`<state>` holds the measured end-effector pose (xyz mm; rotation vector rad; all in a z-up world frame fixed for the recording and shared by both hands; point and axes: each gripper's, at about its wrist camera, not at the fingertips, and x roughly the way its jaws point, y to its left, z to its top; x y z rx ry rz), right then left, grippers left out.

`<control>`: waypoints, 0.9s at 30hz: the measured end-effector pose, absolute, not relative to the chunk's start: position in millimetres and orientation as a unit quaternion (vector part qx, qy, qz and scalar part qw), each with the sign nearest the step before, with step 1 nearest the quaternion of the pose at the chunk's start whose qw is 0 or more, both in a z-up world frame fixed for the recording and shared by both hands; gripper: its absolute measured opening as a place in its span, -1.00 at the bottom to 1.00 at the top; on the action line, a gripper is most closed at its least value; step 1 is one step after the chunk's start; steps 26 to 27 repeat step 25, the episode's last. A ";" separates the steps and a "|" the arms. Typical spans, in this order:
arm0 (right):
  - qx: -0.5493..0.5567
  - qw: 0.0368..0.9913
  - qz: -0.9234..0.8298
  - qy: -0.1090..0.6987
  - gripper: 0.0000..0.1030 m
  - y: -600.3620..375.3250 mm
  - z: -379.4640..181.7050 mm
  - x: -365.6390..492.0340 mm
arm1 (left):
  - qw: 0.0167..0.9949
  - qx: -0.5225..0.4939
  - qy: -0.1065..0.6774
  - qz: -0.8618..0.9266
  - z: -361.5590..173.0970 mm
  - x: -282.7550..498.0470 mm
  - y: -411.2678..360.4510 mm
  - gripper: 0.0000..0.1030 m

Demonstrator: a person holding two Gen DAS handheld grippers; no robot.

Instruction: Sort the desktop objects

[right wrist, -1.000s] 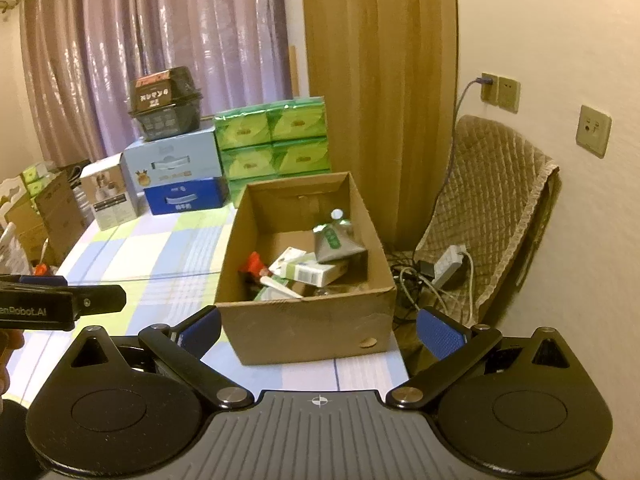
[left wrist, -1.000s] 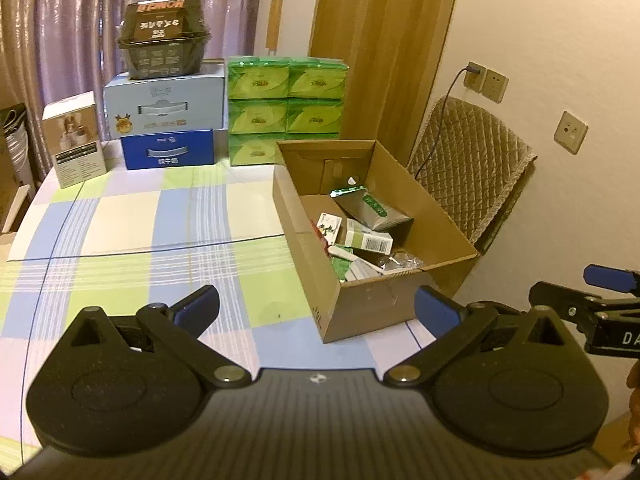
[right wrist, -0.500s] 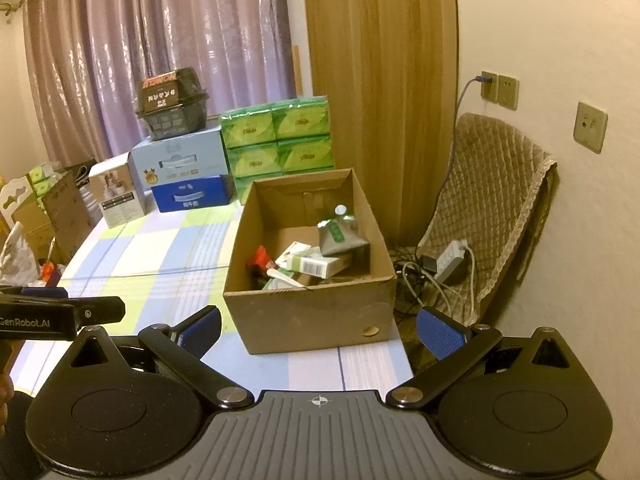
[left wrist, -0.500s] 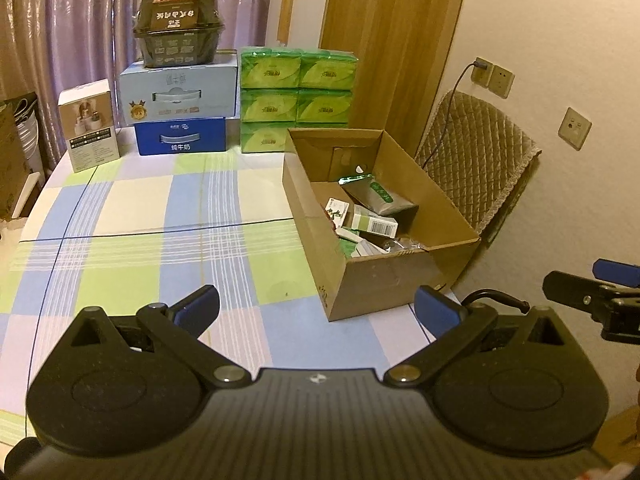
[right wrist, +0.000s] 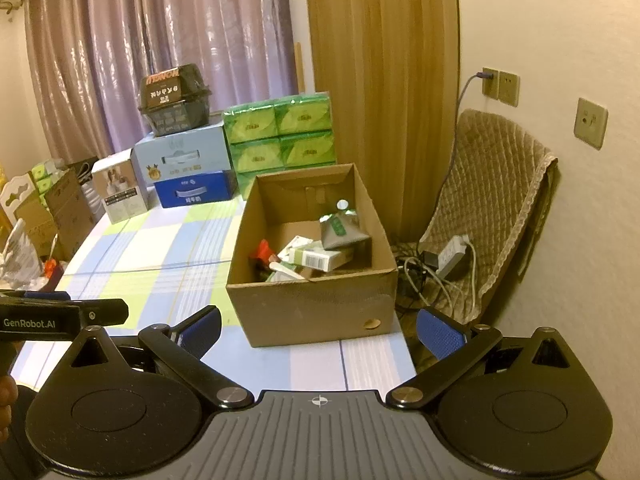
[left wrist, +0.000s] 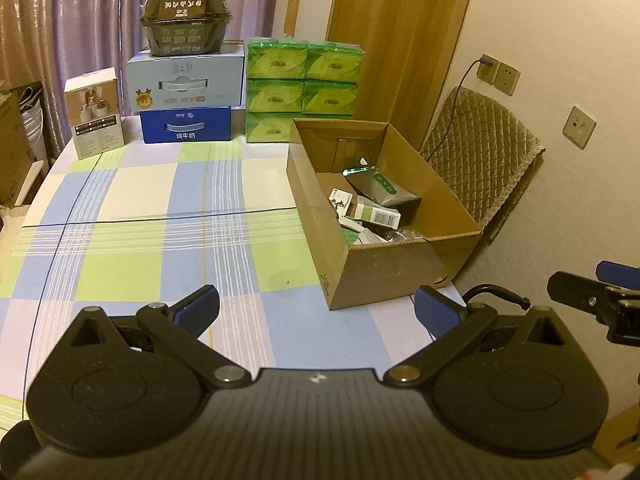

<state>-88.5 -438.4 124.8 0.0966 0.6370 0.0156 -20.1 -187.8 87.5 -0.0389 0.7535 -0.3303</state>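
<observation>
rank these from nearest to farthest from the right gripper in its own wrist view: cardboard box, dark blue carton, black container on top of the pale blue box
1. The cardboard box is nearest, straight ahead of the right gripper, at the table's right edge.
2. The dark blue carton is farther back on the left, under the pale blue box.
3. The black container is farthest, at the top of that stack by the curtain.

Purple pleated curtains (right wrist: 160, 52) hang behind the checked tablecloth (left wrist: 132, 216); a quilted tan chair cover (right wrist: 492, 200) stands beside beige wall sockets (right wrist: 500, 86).

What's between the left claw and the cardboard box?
Only bare checked tablecloth lies between the left claw and the cardboard box, seen in the left wrist view.
</observation>
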 end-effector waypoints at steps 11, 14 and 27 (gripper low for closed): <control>0.051 0.947 0.008 0.318 0.96 -439.6 121.8 -86.3 | 0.917 -0.017 0.367 -0.156 85.8 -18.9 -188.9 0.98; 0.052 0.947 0.007 0.318 0.96 -440.7 121.5 -85.4 | 0.917 -0.017 0.367 -0.156 85.2 -18.9 -189.6 0.98; 0.051 0.945 0.006 0.324 0.96 -441.4 117.3 -82.7 | 0.916 -0.021 0.369 -0.155 80.6 -14.6 -190.2 0.98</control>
